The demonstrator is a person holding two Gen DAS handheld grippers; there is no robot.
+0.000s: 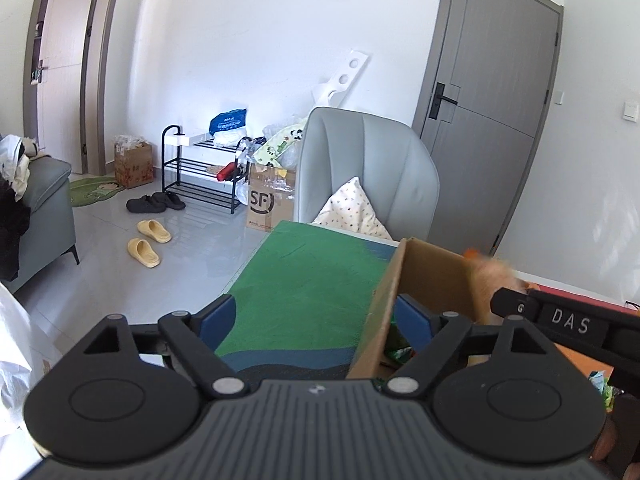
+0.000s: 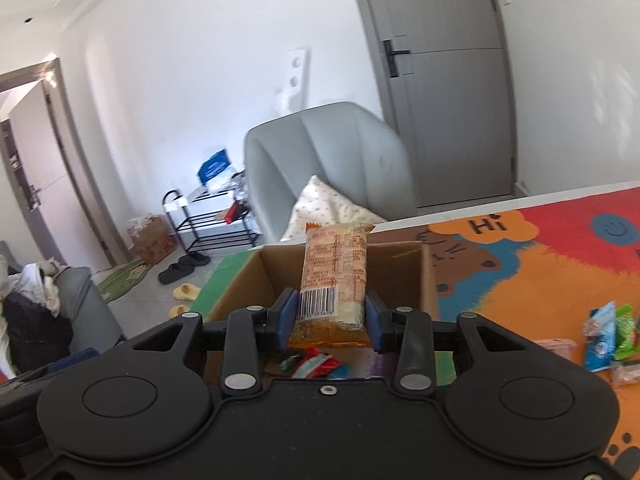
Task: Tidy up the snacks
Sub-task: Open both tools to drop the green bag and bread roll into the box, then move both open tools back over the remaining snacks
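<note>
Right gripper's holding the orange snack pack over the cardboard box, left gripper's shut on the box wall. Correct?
Not quite. In the left wrist view the left gripper is open, its fingers straddling the cardboard box wall. The right gripper does hold the orange snack pack over the box.

A table covered by a colourful cartoon mat (image 2: 560,248) carries everything: green ahead and to the left of the gripper, orange and red with a bear to its right. A brown cardboard box (image 2: 400,264) stands on it straight ahead. Loose snack packets (image 2: 610,336) lie on the mat at the far right.
</note>
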